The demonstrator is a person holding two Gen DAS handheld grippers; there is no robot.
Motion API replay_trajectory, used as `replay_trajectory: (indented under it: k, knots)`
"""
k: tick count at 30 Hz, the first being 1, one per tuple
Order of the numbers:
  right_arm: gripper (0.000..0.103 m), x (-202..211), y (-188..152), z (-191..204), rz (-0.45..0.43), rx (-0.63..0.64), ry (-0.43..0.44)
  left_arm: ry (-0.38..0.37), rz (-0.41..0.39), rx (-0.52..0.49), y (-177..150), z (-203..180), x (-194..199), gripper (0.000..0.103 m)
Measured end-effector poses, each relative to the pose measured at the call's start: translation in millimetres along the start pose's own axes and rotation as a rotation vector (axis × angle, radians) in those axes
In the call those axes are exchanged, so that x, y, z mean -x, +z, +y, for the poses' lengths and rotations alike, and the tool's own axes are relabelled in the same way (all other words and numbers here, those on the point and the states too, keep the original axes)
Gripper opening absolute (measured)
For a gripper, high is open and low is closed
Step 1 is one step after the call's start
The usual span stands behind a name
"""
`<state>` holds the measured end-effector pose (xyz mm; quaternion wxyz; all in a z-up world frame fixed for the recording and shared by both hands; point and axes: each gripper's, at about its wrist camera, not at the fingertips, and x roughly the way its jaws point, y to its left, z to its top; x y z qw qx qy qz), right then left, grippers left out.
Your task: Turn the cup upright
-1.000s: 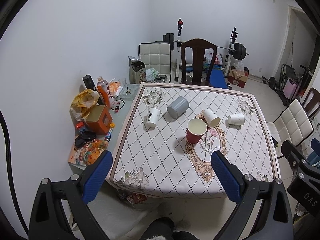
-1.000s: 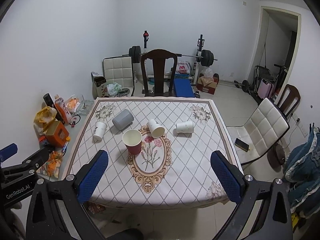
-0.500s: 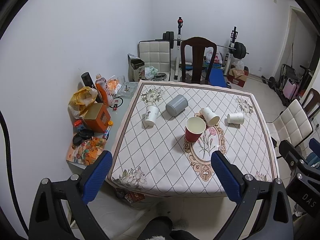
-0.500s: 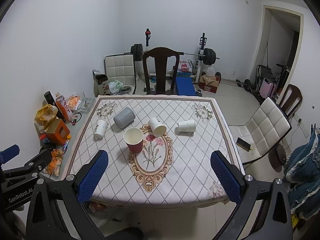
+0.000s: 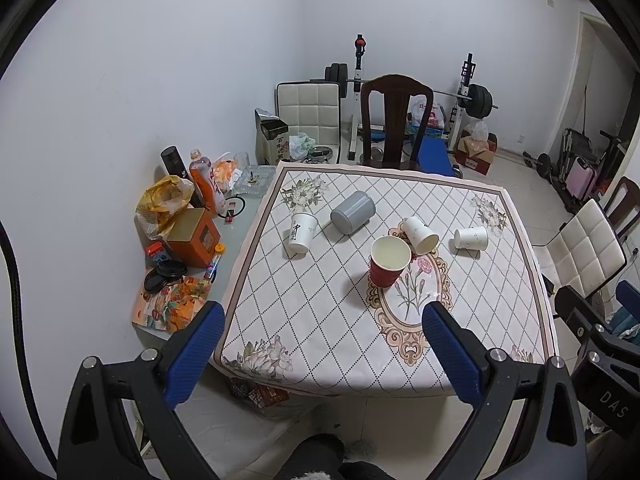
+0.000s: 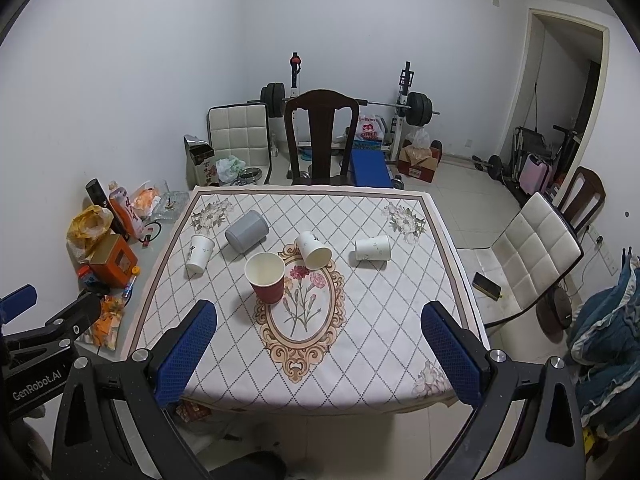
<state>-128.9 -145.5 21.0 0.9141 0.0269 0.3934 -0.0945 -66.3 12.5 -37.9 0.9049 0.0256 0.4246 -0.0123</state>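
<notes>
Both grippers held high, short of the table (image 6: 448,264), well apart from every cup. Left gripper (image 5: 320,344): jaws wide, holding nothing. Right gripper (image 6: 320,344): jaws wide, holding nothing.

Cups, as seen ahead of the right jaws:
- Red cup (image 6: 267,278): upright, mouth up, nearest of all, ahead and toward the left finger.
- White cup (image 6: 314,250): on its side, mouth toward us, just beyond the red one, near centre line.
- Second white cup (image 6: 373,247): on its side, farther right, apart from the others.
- Grey cup (image 6: 246,235): on its side, far left.
- Printed white cup (image 6: 199,253): beyond the left finger; it looks mouth-down, though the fisheye makes this uncertain.

Progress, judged: one cup stands, at least three lie tipped. No cup is approached or touched. Most of the work appears left: descend, close on a tipped cup, turn it mouth-up, set it down.
</notes>
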Motion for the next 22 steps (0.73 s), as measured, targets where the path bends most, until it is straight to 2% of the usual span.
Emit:
replay_trajectory:
  k: [22]
  knots:
    - [0.103, -3.1, 0.0, -2.2, 0.0, -0.003, 0.0, -0.001, -0.006, 0.008, 8.7, 0.3, -3.4, 0.101]
